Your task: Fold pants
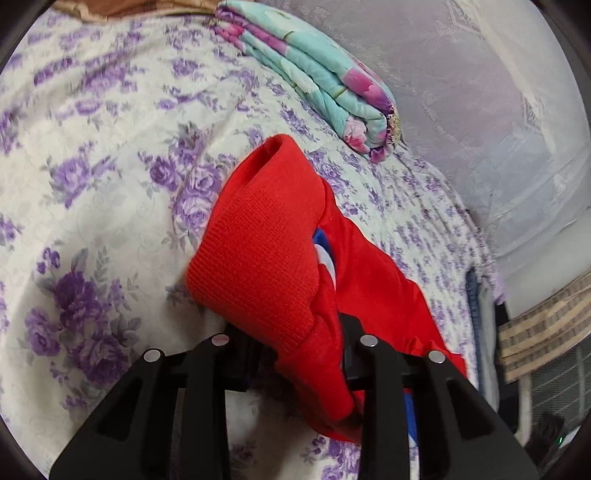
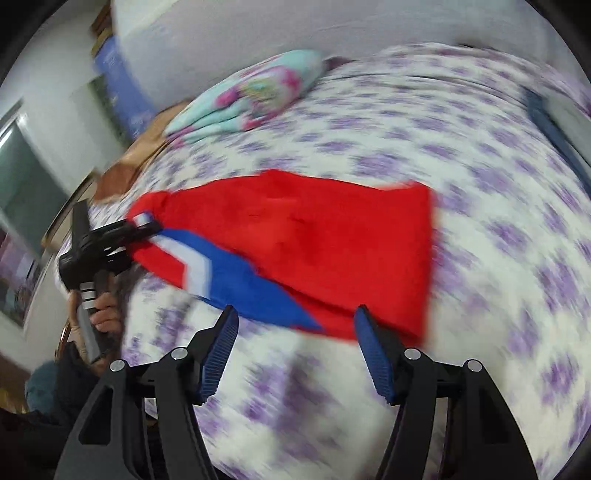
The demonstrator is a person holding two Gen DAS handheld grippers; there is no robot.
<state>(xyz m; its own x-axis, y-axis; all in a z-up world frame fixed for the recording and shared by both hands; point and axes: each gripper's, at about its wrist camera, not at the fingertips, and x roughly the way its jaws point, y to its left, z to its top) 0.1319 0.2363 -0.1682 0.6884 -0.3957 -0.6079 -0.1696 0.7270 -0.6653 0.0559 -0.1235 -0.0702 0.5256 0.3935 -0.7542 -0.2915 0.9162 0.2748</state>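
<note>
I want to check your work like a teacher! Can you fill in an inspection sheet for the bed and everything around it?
Surface: bedspread, white with purple flowers.
Job's things: red pants with blue and white stripes, lying partly spread, one end lifted.
Clutter: folded floral blanket at the far edge.
Grippers: left hand-held gripper shut on the pants' ribbed end; right hand-held gripper open, nothing between its jaws, just short of the pants' near edge.
Cables: nothing seen.
Surroundings: lace curtain; pale wall.
</note>
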